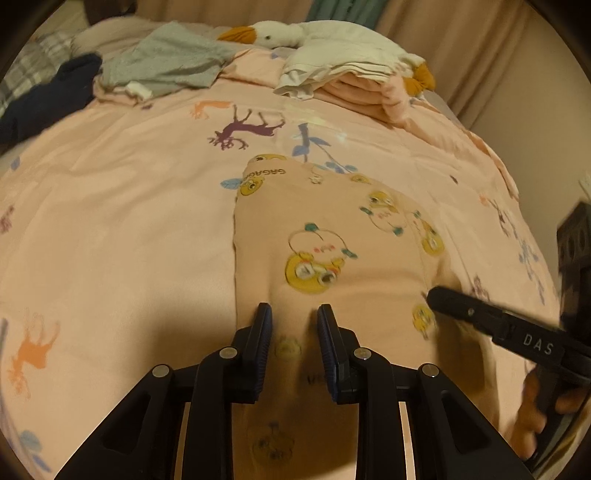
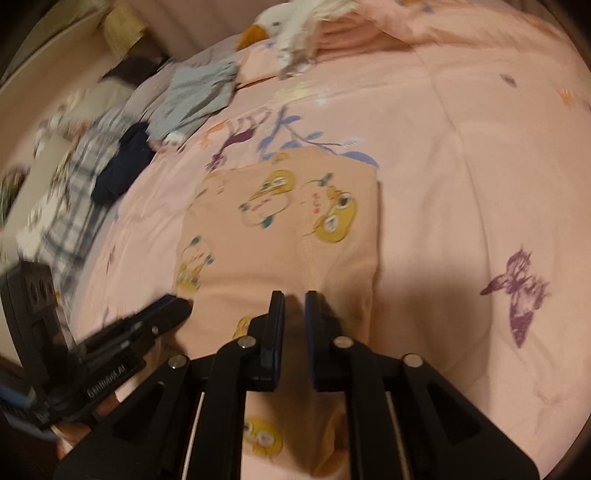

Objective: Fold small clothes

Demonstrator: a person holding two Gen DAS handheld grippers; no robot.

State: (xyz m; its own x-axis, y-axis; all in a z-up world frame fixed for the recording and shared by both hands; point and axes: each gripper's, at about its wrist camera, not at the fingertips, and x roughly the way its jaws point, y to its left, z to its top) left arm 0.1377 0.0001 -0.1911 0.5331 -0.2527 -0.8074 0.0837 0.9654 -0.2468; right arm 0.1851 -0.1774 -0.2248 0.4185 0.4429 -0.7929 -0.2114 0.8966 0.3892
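Note:
A small peach garment (image 1: 332,236) printed with yellow ducks lies flat on the pink bedspread (image 1: 110,221); it also shows in the right wrist view (image 2: 288,229). My left gripper (image 1: 294,312) is over the garment's near left part, jaws partly apart, with cloth bunched between them. My right gripper (image 2: 294,299) is over its near right part, jaws narrowly apart with a fold of cloth between. The right gripper also shows in the left wrist view (image 1: 480,317), and the left gripper in the right wrist view (image 2: 147,325).
At the far end lie a grey garment (image 1: 166,62), a dark navy garment (image 1: 44,103), a white goose plush (image 1: 295,35) and a stack of folded white and pink clothes (image 1: 351,81). A plaid cloth (image 2: 74,177) lies at the bed's left.

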